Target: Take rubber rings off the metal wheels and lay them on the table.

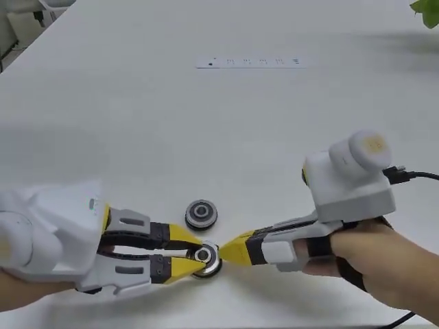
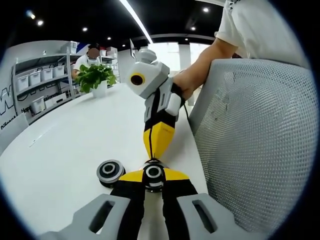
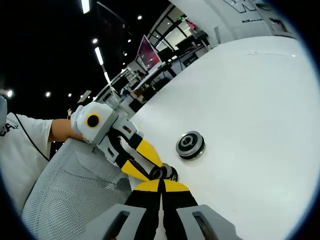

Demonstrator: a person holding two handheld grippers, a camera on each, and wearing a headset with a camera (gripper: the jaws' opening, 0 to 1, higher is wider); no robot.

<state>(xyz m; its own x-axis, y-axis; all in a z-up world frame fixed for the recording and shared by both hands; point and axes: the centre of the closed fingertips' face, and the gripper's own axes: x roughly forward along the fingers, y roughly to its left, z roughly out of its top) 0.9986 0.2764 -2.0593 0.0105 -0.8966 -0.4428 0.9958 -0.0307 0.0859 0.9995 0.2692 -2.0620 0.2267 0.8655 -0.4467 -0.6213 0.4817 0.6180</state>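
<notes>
Head view, lower centre: left gripper (image 1: 197, 256) closed narrow on wheel (image 1: 207, 259), one yellow jaw tip on each side, wheel low on table (image 1: 206, 123). Entering from right: right gripper (image 1: 228, 251), jaws pressed together, tip touching wheel's right edge; whether anything is pinched between them, cannot tell. Just above held wheel, apart from it: second wheel (image 1: 201, 214), flat on table, dark ring (image 1: 188, 214) around rim. Left gripper view, bottom centre: wheel between own jaws, second wheel lower left. Right gripper view, bottom: own jaws together, wheel just beyond tip.
</notes>
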